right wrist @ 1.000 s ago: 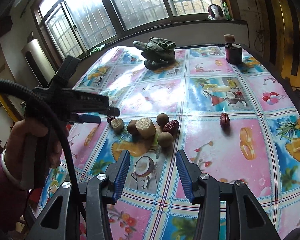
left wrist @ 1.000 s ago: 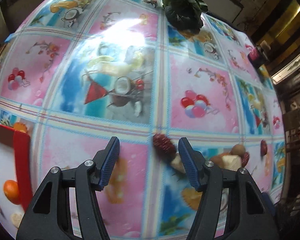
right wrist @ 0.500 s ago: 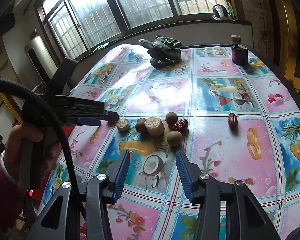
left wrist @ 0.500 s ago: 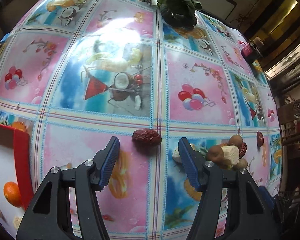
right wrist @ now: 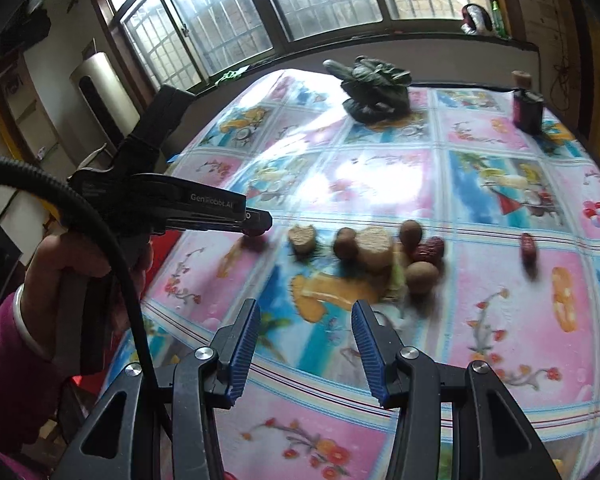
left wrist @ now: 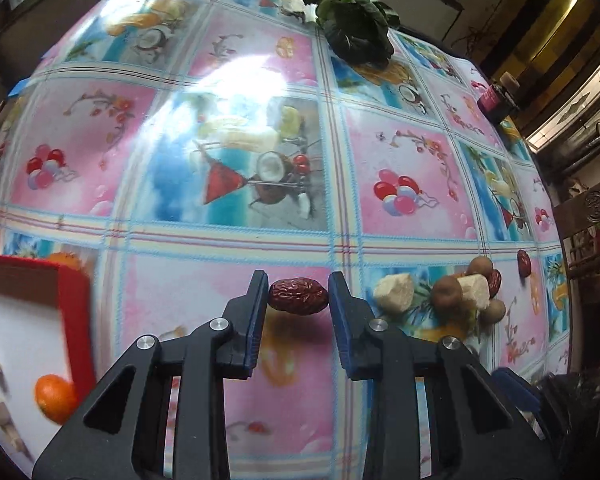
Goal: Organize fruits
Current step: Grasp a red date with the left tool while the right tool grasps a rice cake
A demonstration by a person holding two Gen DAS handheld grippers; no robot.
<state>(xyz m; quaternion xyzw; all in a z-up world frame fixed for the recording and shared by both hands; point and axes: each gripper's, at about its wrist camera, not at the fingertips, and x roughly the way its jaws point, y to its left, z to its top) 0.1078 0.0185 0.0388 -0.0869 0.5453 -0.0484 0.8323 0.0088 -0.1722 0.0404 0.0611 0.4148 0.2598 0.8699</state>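
Note:
My left gripper [left wrist: 298,286] is shut on a wrinkled red date [left wrist: 298,296] and holds it just above the tablecloth. In the right wrist view the left gripper [right wrist: 256,222] shows side-on with the date [right wrist: 254,233] at its tip. To its right lies a pile of fruit: a pale cut chunk [left wrist: 394,292], brown round longans [left wrist: 446,294], another pale chunk [left wrist: 476,290] and red dates [left wrist: 494,278]. One red date [left wrist: 523,263] lies apart, further right. My right gripper [right wrist: 304,324] is open and empty, above the table short of the pile [right wrist: 374,246].
A red-rimmed white tray [left wrist: 74,300] at the left holds an orange [left wrist: 54,398] and pale pieces. Dark leafy greens [left wrist: 356,28] lie at the table's far side, a dark jar [right wrist: 527,106] at the far right. The flowered tablecloth [left wrist: 228,184] covers the table.
My left gripper closed its jaws on the red date that lay between them. The right gripper moved a little closer to the pile and stays open.

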